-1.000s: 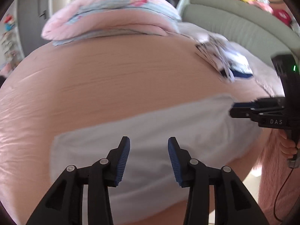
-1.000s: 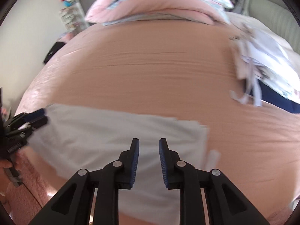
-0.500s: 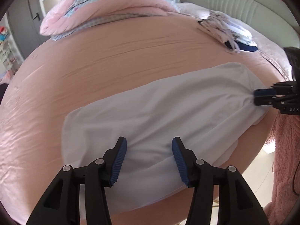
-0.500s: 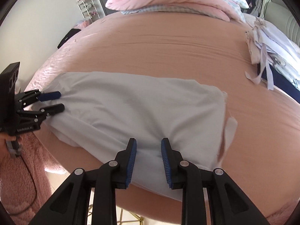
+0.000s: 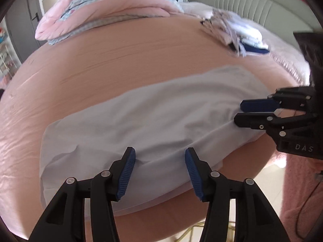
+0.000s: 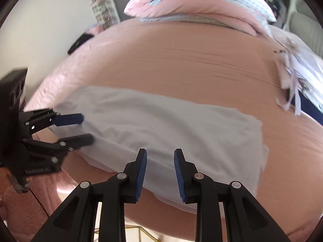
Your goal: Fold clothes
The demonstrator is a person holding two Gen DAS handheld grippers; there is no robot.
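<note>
A pale white garment lies flat as a long strip on the pink bed sheet, close to the bed's near edge. My left gripper is open and hovers over the garment's near hem, with its blue pads apart and cloth under the gap. My right gripper is also open, narrower, over the near hem further right on the garment. Each gripper shows in the other's view: the right gripper at the garment's right end, the left gripper at its left end. Neither pinches cloth.
A pink and checked quilt is piled at the back of the bed. A stack of white and navy clothes lies at the back right, by a green padded headboard. Past the bed's edge are floor and a pink fluffy sleeve.
Both grippers have come down closer to the garment's near edge and nearer to each other. The left jaws stand wider than a second ago. The garment lies as before.
</note>
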